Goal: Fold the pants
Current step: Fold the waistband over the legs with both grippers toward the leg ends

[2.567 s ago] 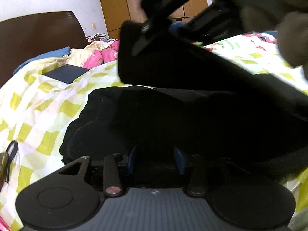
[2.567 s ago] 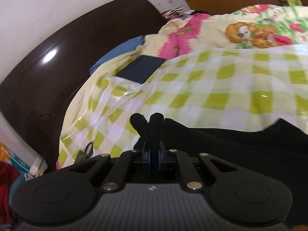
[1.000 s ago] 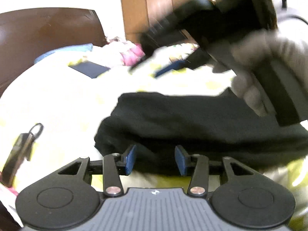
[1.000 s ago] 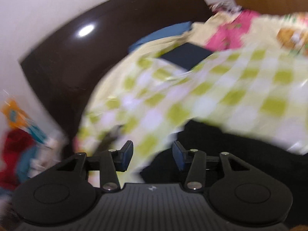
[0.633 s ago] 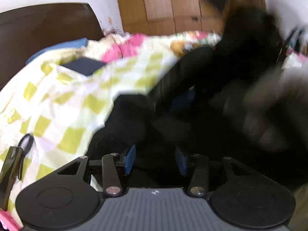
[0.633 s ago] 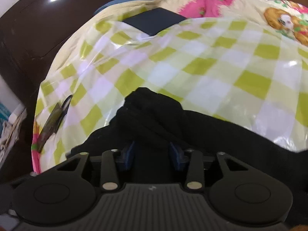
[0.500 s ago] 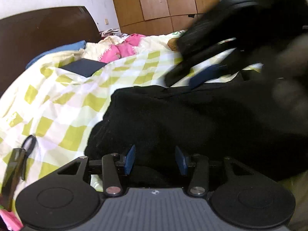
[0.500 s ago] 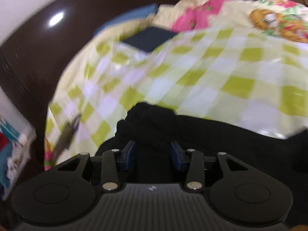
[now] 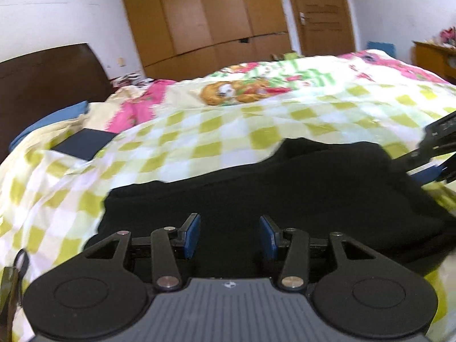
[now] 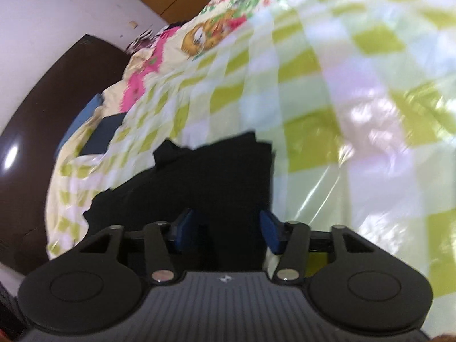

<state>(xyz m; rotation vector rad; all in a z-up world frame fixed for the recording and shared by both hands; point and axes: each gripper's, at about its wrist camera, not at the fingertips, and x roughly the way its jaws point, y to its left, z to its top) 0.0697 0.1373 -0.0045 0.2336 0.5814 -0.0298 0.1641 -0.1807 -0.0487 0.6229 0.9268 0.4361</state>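
1. Left gripper (image 9: 229, 236): jaws parted, nothing clamped; black pants (image 9: 285, 188) lie just ahead and beneath.
2. Right gripper (image 10: 225, 232): jaws opening, dark cloth between them, pads apparently not pressing.
3. Advised technique: seize matching corners and carry them level, keeping edges aligned.
4. Pants: soft, matte, bunched. Checked bedspread (image 9: 199, 139): glossy, creased.

A home bedroom: bed (image 9: 228, 131) under checked cover, dark headboard (image 9: 42, 79) far left, wooden wardrobe (image 9: 205, 17) and door (image 9: 322, 11) beyond.
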